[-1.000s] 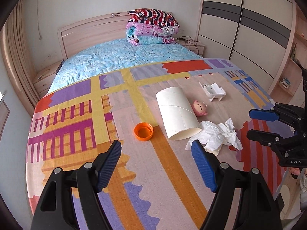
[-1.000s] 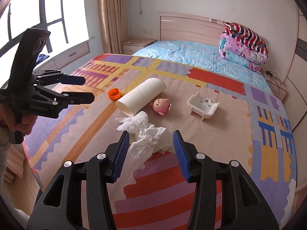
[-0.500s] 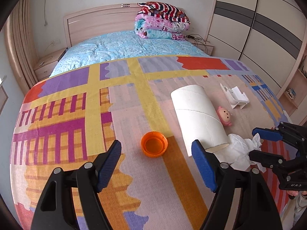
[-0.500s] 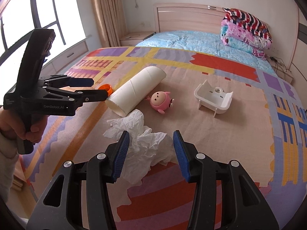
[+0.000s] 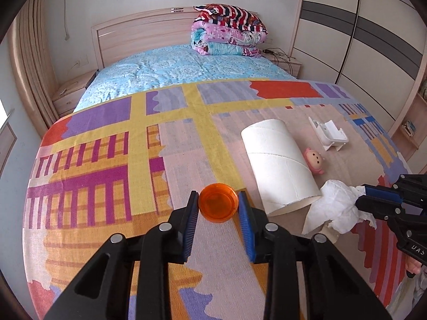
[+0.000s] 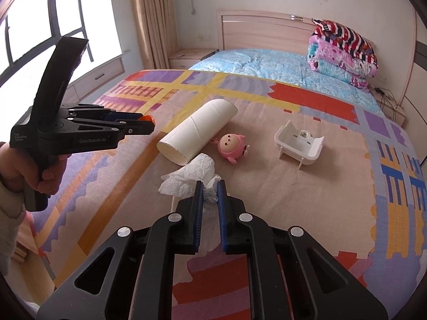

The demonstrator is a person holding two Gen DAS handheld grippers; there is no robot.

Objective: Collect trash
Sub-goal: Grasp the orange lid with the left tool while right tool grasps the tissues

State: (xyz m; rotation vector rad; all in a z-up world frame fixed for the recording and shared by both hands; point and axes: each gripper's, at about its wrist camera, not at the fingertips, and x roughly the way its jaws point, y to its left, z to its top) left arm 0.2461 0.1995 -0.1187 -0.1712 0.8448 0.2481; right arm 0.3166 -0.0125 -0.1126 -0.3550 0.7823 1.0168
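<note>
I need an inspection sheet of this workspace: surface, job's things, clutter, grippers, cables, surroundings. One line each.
Surface: patterned blanket spread over the bed.
Job's things: orange cap; crumpled tissue; cardboard tube lying on its side.
Clutter: pink toy; white plastic holder.
Grippers: left gripper shut on the orange cap; right gripper shut on the crumpled tissue.
Cables: wires on the nightstand.
Surroundings: folded quilts, wardrobe, curtain.

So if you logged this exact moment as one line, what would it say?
left gripper: shut on orange cap | right gripper: shut on crumpled tissue | paper roll: lying on bed
</note>
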